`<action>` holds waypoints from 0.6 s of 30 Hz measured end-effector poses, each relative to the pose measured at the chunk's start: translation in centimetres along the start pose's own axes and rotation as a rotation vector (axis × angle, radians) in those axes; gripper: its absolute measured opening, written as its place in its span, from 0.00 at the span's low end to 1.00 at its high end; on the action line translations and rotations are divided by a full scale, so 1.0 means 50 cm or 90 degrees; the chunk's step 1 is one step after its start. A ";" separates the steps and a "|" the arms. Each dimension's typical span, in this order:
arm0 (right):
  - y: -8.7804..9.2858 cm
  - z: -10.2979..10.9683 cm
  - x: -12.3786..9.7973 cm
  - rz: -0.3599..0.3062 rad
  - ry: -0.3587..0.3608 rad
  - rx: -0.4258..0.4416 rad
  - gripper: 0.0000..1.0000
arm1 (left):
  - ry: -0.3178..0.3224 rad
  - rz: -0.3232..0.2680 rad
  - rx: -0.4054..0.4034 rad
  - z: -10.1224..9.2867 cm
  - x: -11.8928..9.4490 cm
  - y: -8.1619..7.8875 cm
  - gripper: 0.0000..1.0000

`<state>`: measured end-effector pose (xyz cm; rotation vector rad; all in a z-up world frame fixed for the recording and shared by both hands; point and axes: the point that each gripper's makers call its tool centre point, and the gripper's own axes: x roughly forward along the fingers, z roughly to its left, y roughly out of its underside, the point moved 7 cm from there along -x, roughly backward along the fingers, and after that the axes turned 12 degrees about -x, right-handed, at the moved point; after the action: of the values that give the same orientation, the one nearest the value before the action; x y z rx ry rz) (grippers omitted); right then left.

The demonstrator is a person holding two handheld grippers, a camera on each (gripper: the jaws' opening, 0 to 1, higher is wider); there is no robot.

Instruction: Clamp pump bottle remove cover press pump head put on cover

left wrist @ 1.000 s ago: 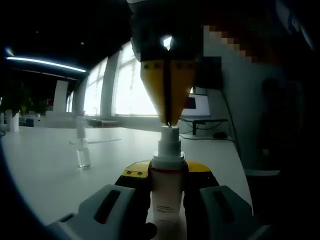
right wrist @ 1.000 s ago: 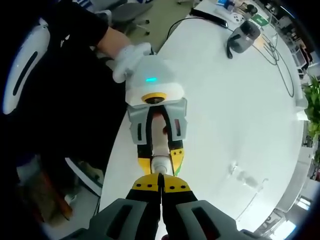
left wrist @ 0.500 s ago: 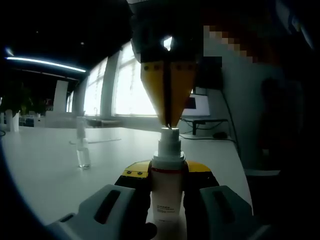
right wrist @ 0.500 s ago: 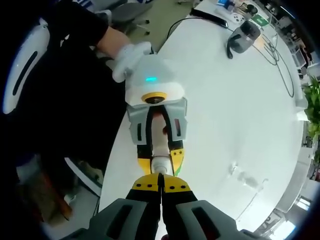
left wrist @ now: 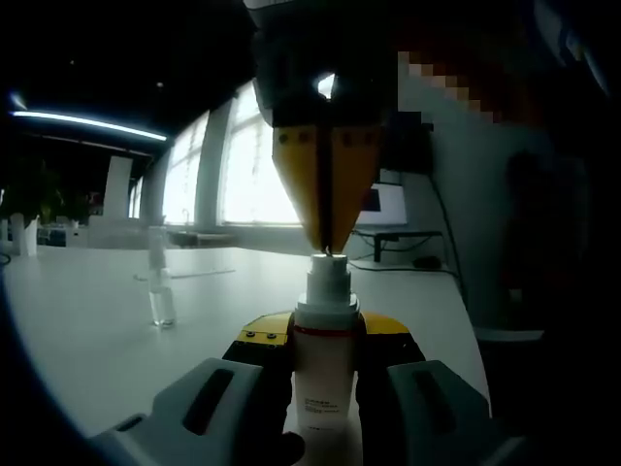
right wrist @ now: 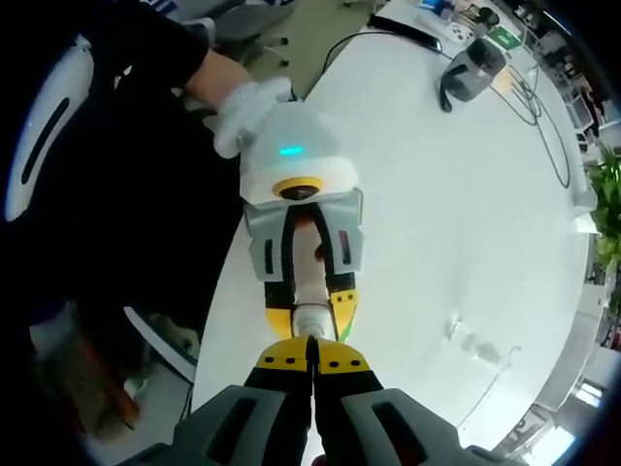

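Pump bottle (left wrist: 324, 361) sits clamped upright in your left claw (left wrist: 325, 354), out past the near edge of the white surface (right wrist: 466, 204). Your right claw (left wrist: 327, 243), jaws pinched together, has its tips planted on the pump head (left wrist: 328, 277). Compared with a second ago nearly nothing moved; the yellow tips maybe eased down a hair, so I'd say you're mid-press. Bottle's white with a red band under the collar and small print lower down. Clear cover (left wrist: 160, 282) stands well apart, toward the surface's far side, waiting to go back on.
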<state>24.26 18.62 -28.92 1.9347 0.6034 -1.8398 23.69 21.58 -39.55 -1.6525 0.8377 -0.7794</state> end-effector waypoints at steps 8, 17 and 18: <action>0.000 0.000 -0.005 -0.005 0.002 -0.004 0.00 | 0.000 0.000 0.000 0.001 0.000 0.000 0.15; 0.001 0.001 -0.004 -0.007 0.000 -0.001 0.00 | 0.000 0.000 -0.001 -0.004 0.000 0.000 0.15; 0.000 0.001 -0.004 -0.006 0.000 -0.002 0.00 | 0.000 0.000 -0.001 -0.004 0.000 0.000 0.15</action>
<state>24.22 18.57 -28.70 1.9319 0.6171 -1.8441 23.52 21.48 -39.50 -1.6540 0.8380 -0.7797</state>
